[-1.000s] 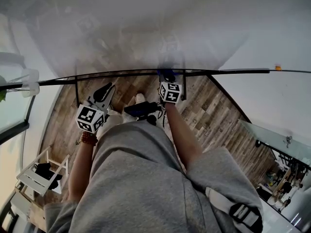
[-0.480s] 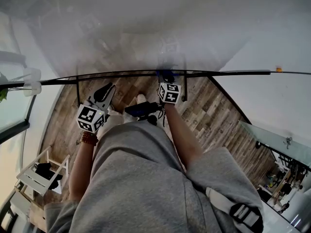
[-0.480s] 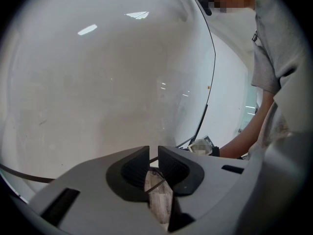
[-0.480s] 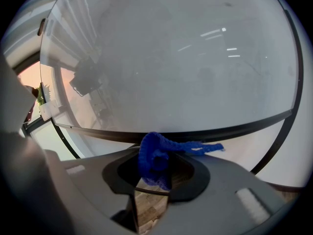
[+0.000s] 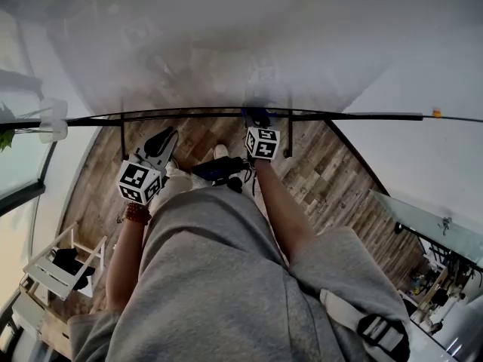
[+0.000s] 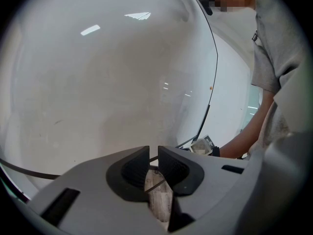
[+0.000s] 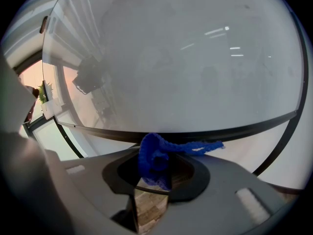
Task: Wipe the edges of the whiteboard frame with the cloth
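The whiteboard is a broad, glossy white sheet with faint smears, bordered by a thin black frame. Below it lies a wood-plank floor. Both forearms reach forward from a person in grey. The right gripper points straight at the lower frame edge. The left gripper sits lower and to the left, angled up toward that edge.

The right gripper view shows the jaws clamped on a blue knitted cloth. The cloth is bunched into a loop, and a thin tail trails right along the frame. The head view shows the cloth only as a small dark-blue patch.

The left gripper view shows its ribbed black jaws nearly together with nothing between them. Floor planks show through the narrow gap.
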`<state>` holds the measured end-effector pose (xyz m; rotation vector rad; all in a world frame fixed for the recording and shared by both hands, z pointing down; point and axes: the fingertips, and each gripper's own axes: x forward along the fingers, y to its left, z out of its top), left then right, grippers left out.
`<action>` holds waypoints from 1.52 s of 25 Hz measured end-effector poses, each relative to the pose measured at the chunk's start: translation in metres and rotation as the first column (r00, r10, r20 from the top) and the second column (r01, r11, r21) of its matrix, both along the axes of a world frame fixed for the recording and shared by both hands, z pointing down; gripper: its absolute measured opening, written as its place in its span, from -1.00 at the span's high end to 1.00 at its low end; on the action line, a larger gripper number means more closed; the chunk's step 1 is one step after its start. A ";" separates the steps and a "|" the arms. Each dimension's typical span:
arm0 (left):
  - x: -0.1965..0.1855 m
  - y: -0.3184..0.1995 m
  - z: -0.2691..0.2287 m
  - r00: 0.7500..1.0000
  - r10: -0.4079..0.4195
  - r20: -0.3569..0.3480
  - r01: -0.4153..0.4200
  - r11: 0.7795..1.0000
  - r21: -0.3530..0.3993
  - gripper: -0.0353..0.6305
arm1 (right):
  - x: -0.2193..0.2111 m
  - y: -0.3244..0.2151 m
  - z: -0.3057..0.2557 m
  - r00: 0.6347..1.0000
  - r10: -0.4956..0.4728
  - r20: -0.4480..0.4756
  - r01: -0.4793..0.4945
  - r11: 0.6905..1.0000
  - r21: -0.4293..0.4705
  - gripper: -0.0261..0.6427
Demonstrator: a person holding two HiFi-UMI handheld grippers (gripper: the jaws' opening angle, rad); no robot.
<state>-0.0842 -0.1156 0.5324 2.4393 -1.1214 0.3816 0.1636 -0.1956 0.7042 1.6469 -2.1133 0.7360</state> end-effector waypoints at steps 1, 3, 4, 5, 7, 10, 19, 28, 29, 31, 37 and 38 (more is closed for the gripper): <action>-0.003 0.001 0.001 1.000 -0.002 0.001 0.002 1.000 -0.001 0.72 | -0.003 0.000 0.000 1.000 -0.002 0.000 0.002 1.000 -0.001 0.54; -0.008 0.001 0.002 1.000 -0.007 0.002 0.007 1.000 -0.005 0.72 | -0.008 0.000 0.000 1.000 -0.006 0.001 0.006 1.000 -0.002 0.54; -0.011 0.001 0.002 1.000 -0.009 0.002 0.009 1.000 -0.006 0.72 | -0.010 -0.001 0.000 1.000 -0.009 0.002 0.009 1.000 -0.002 0.54; -0.012 0.002 0.002 1.000 -0.011 0.004 0.011 1.000 -0.006 0.72 | -0.012 -0.001 0.000 1.000 -0.011 0.002 0.011 1.000 -0.002 0.54; -0.015 0.002 0.002 1.000 -0.013 0.006 0.013 1.000 -0.007 0.72 | -0.015 -0.001 0.000 1.000 -0.014 0.002 0.014 1.000 -0.002 0.54; -0.019 0.003 0.002 1.000 -0.015 0.005 0.015 1.000 -0.008 0.72 | -0.021 -0.001 0.000 1.000 -0.016 0.002 0.016 1.000 -0.001 0.54; -0.035 0.004 0.004 0.999 -0.030 0.012 0.030 0.999 -0.013 0.72 | -0.041 -0.002 0.001 0.999 -0.041 0.002 0.041 0.999 0.004 0.54; -0.049 0.004 0.008 0.999 -0.042 0.004 0.043 0.999 -0.023 0.72 | -0.053 -0.003 0.002 0.999 -0.039 0.007 0.039 0.999 -0.002 0.54; -0.051 0.005 0.009 0.999 -0.044 0.002 0.044 0.999 -0.024 0.72 | -0.054 -0.003 0.002 0.999 -0.039 0.006 0.039 0.999 -0.003 0.54; -0.055 0.005 0.010 0.999 -0.046 -0.002 0.046 0.999 -0.026 0.72 | -0.059 -0.002 0.003 0.999 -0.040 0.005 0.040 0.999 -0.004 0.54; -0.066 0.007 0.012 0.998 -0.055 -0.004 0.055 0.998 -0.031 0.72 | -0.070 -0.002 0.003 0.999 -0.054 0.006 0.054 0.999 -0.005 0.54; -0.068 0.007 0.013 0.998 -0.057 -0.006 0.057 0.998 -0.033 0.72 | -0.073 -0.002 0.003 0.998 -0.057 0.006 0.057 0.998 -0.005 0.54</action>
